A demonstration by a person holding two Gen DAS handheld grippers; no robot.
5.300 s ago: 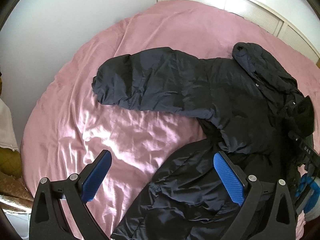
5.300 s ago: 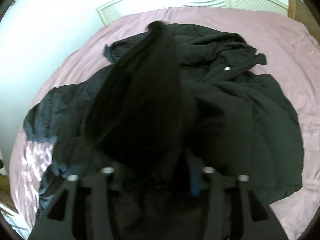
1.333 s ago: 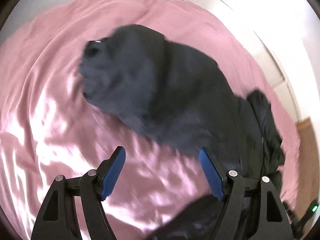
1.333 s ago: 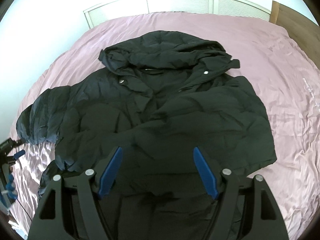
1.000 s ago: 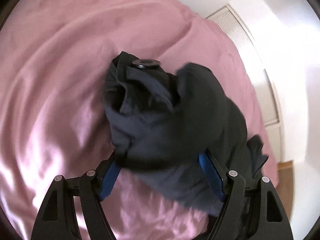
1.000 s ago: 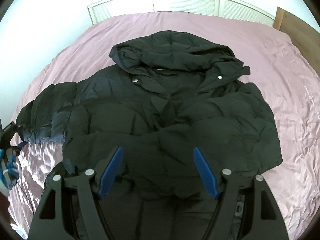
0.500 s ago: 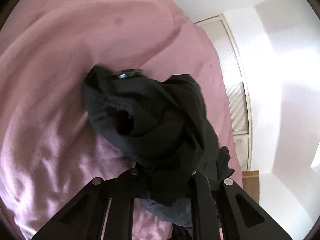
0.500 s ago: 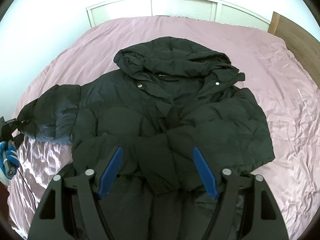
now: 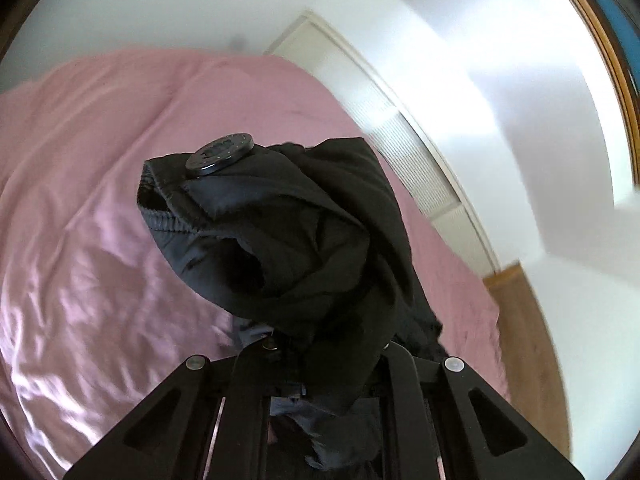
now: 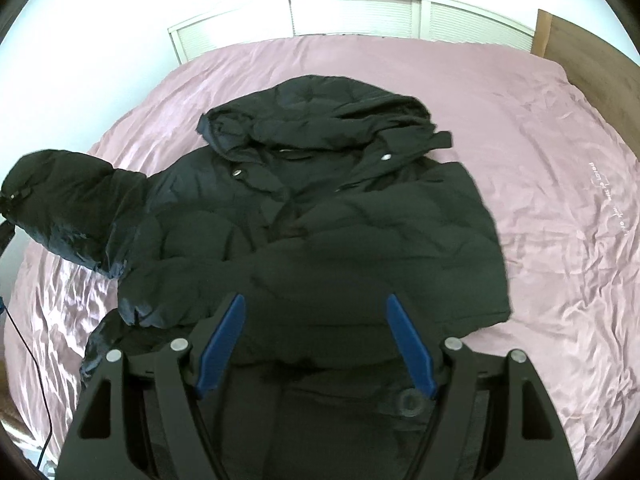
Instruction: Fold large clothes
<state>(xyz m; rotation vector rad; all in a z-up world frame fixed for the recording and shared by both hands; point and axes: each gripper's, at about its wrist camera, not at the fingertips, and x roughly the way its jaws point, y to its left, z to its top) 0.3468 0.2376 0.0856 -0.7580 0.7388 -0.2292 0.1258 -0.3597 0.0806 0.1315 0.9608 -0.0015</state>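
Observation:
A black hooded puffer jacket (image 10: 320, 220) lies front up on the pink bed (image 10: 560, 200), hood toward the headboard. My left gripper (image 9: 320, 344) is shut on the cuff end of the jacket's sleeve (image 9: 280, 232), which bunches up in front of the camera with a round black snap button (image 9: 220, 154) on top; its pads are hidden by the cloth. In the right wrist view that sleeve (image 10: 68, 204) is lifted off the sheet at the far left. My right gripper (image 10: 314, 340) hovers open over the jacket's lower front, blue pads apart with nothing between them.
White louvred panels (image 10: 352, 12) run along the head of the bed, and a wooden board (image 10: 580, 48) stands at the right side. A thin black cable (image 10: 28, 344) hangs at the left edge. Bare pink sheet spreads right of the jacket.
The left jaws closed on the sleeve cuff and lifted it off the bed, tilting the view up toward the wall. The right gripper, still open, drifted so the jacket sits lower in its view.

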